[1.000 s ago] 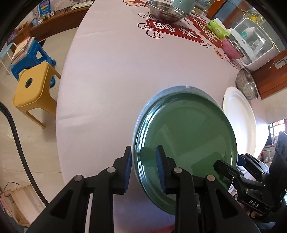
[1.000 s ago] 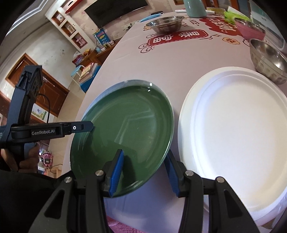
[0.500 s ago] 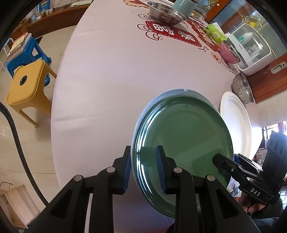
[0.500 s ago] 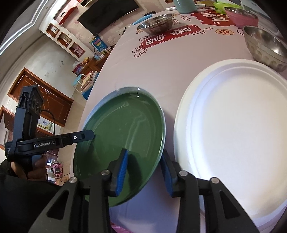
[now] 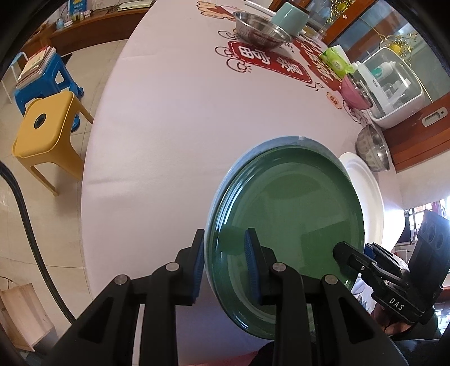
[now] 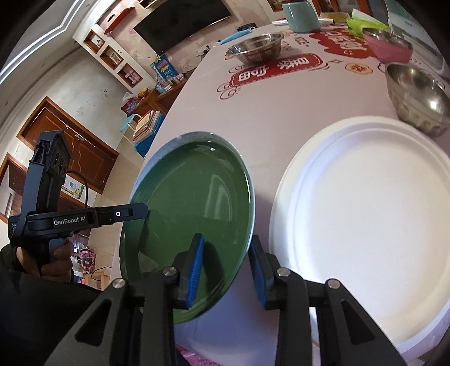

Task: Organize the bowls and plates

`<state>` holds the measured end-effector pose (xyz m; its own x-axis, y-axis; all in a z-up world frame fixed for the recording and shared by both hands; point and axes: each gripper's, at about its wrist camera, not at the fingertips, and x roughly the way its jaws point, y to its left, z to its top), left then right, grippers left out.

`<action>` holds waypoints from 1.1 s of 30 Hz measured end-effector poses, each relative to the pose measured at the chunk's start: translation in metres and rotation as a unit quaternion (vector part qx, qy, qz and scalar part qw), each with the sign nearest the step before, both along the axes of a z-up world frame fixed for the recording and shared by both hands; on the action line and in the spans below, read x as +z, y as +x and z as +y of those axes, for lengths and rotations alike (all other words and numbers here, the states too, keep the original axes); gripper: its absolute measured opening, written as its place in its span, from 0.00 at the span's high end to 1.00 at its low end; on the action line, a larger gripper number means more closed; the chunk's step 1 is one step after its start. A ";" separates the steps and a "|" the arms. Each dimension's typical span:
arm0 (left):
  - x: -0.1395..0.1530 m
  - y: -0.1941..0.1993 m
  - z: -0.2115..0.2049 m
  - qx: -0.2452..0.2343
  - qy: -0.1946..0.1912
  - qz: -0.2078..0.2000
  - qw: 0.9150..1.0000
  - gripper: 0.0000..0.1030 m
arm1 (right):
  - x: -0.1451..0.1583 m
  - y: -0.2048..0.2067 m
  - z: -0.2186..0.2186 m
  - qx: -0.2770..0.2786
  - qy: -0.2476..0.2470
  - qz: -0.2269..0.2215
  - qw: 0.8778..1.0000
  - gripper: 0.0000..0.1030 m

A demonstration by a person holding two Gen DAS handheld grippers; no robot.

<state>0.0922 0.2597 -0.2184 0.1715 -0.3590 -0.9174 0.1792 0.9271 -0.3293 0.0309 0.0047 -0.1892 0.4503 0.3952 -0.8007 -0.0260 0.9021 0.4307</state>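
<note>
A green plate [image 5: 289,214] sits at the near edge of the round table, with a blue-grey rim showing under its far side. My left gripper [image 5: 223,263] straddles its left rim, jaws a little apart, one finger on each side. My right gripper [image 6: 226,266] straddles its right rim [image 6: 247,225] the same way; the green plate [image 6: 194,208] shows there too. A large white plate [image 6: 365,222] lies right of it, also seen in the left wrist view [image 5: 368,180].
Steel bowls [image 6: 416,93] [image 6: 257,50], a pink bowl [image 6: 388,45] and a teal cup [image 6: 301,15] stand farther back on the tablecloth [image 5: 182,112]. A yellow stool [image 5: 45,132] and a blue stool [image 5: 42,76] stand left of the table.
Both grippers and the green plate have shifted a little, the plate tilting up slightly at its near edge. The jaws stay about the same width on the rim.
</note>
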 end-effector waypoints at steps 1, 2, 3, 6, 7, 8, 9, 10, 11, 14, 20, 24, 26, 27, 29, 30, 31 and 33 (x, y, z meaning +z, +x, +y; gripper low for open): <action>0.002 -0.001 -0.002 0.000 0.000 -0.001 1.000 0.76 | 0.002 0.000 -0.003 0.001 -0.001 -0.001 1.000 0.69; 0.005 -0.002 -0.004 0.000 0.000 -0.003 1.000 0.76 | 0.004 -0.001 -0.005 0.001 -0.001 -0.002 1.000 0.69; 0.007 -0.003 -0.007 0.000 -0.001 -0.005 1.000 0.76 | 0.006 -0.001 -0.008 0.001 -0.002 -0.004 1.000 0.69; 0.013 -0.005 -0.019 -0.001 -0.003 -0.009 1.000 0.76 | 0.011 -0.004 -0.018 0.002 -0.006 -0.008 1.000 0.69; 0.015 -0.006 -0.023 -0.002 -0.003 -0.010 1.000 0.76 | 0.013 -0.005 -0.023 0.002 -0.007 -0.009 1.000 0.69; 0.016 -0.007 -0.027 -0.002 -0.004 -0.010 1.000 0.76 | 0.014 -0.006 -0.026 0.002 -0.008 -0.010 1.000 0.69; 0.017 -0.008 -0.032 -0.003 -0.004 -0.010 1.000 0.76 | 0.015 -0.007 -0.030 0.001 -0.010 -0.011 1.000 0.69; 0.019 -0.009 -0.036 -0.003 -0.005 -0.010 1.000 0.76 | 0.017 -0.008 -0.035 0.001 -0.011 -0.011 1.000 0.69; 0.019 -0.009 -0.041 -0.004 -0.006 -0.010 1.000 0.76 | 0.018 -0.009 -0.040 0.000 -0.012 -0.011 1.000 0.69; 0.022 -0.012 -0.058 -0.009 -0.008 -0.010 1.000 0.76 | 0.022 -0.012 -0.054 -0.002 -0.017 -0.011 1.000 0.69; 0.025 -0.017 -0.099 -0.022 -0.013 -0.008 1.000 0.76 | 0.027 -0.021 -0.089 -0.013 -0.024 -0.008 1.000 0.69; 0.024 -0.021 -0.128 -0.031 -0.015 -0.004 0.999 0.76 | 0.028 -0.028 -0.115 -0.022 -0.028 -0.003 0.999 0.69; 0.022 -0.022 -0.143 -0.034 -0.016 0.000 0.999 0.76 | 0.027 -0.030 -0.127 -0.026 -0.029 0.000 0.999 0.69; 0.020 -0.022 -0.150 -0.036 -0.016 0.003 0.999 0.76 | 0.026 -0.031 -0.134 -0.029 -0.029 0.003 0.999 0.69; 0.018 -0.023 -0.165 -0.041 -0.015 0.008 0.999 0.76 | 0.025 -0.033 -0.146 -0.034 -0.029 0.007 0.999 0.69; 0.016 -0.023 -0.171 -0.043 -0.014 0.009 0.999 0.76 | 0.024 -0.034 -0.153 -0.037 -0.029 0.010 0.999 0.69; 0.015 -0.023 -0.178 -0.045 -0.013 0.012 0.999 0.76 | 0.023 -0.035 -0.157 -0.038 -0.029 0.012 0.999 0.69; 0.012 -0.024 -0.190 -0.046 -0.011 0.015 0.999 0.76 | 0.020 -0.035 -0.167 -0.040 -0.029 0.018 0.999 0.69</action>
<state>0.0684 0.0700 -0.2062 0.1088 -0.3926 -0.9133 0.2520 0.8996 -0.3567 -0.0044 -0.1626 -0.1695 0.4489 0.3117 -0.8375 0.0618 0.9241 0.3771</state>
